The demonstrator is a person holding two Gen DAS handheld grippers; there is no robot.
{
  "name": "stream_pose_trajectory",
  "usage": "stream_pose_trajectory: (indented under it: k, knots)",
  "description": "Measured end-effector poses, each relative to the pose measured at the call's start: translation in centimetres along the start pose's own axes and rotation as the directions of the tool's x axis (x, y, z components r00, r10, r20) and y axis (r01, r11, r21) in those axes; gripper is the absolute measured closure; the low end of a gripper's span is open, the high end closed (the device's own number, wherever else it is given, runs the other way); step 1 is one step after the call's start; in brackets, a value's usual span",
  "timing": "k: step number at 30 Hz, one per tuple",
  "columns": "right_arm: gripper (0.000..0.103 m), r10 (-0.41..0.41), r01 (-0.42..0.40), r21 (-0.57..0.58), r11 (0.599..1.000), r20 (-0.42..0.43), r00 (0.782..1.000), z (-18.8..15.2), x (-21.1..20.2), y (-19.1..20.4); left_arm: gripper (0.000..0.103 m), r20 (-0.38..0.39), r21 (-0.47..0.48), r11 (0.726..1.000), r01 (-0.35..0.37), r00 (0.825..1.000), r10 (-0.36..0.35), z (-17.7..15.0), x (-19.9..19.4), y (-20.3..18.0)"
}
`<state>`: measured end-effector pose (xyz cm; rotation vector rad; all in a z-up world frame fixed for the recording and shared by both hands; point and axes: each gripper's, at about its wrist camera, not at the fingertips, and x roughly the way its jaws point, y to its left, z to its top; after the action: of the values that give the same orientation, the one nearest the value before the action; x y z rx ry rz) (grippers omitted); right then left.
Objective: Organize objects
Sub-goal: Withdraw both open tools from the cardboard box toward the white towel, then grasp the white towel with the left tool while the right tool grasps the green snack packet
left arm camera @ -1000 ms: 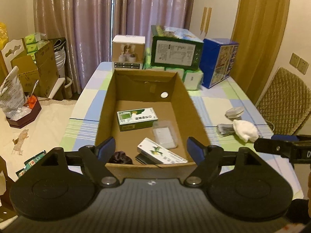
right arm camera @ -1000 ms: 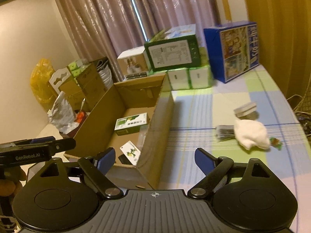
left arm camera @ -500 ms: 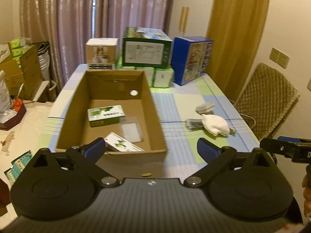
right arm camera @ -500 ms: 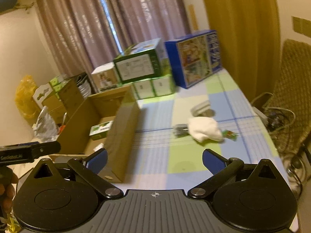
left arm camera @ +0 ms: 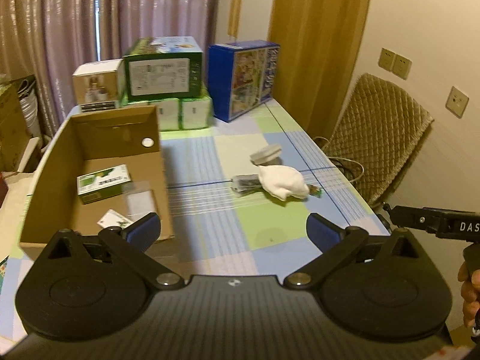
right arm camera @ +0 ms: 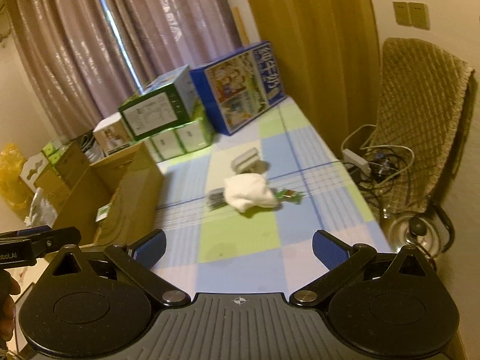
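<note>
Lying mid-surface, right of the cardboard box point(left arm camera: 90, 162), the white cloth bundle point(right arm camera: 247, 192) looks soft and light; pinching its bunched middle should work. Both the left tongs point(left arm camera: 232, 230) and right tongs point(right arm camera: 238, 247) gape apart, holding nothing.

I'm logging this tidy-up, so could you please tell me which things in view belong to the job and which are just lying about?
Job:
cardboard box
white cloth
grey case
dark packet
green wrapper

Lying about:
blue carton
green cartons
quilted chair
</note>
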<state>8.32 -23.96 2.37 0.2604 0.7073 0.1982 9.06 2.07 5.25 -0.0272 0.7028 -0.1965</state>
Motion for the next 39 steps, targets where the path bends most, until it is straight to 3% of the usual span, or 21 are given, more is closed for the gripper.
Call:
stream_pose_trajectory:
  k: [19, 30, 39]
  knots:
    - [0.002, -0.075, 0.074, -0.069, 0.995, -0.014, 0.997, 1.6, 2.8, -6.0, 0.001, -0.046, 0.088, 0.996, 0.033, 0.999, -0.029, 1.4, 7.3, -6.2]
    - [0.003, -0.062, 0.050, -0.191, 0.980, -0.057, 0.996, 2.6, 9.7, -8.4, 0.001, -0.097, 0.093, 0.995, 0.025, 0.995, -0.016, 2.2, 15.5, -8.2]
    - [0.014, -0.046, 0.024, -0.215, 0.976, -0.098, 0.994, 2.5, 15.1, -10.7, 0.002, -0.087, 0.073, 0.997, 0.019, 0.996, -0.013, 2.2, 22.1, -8.3]
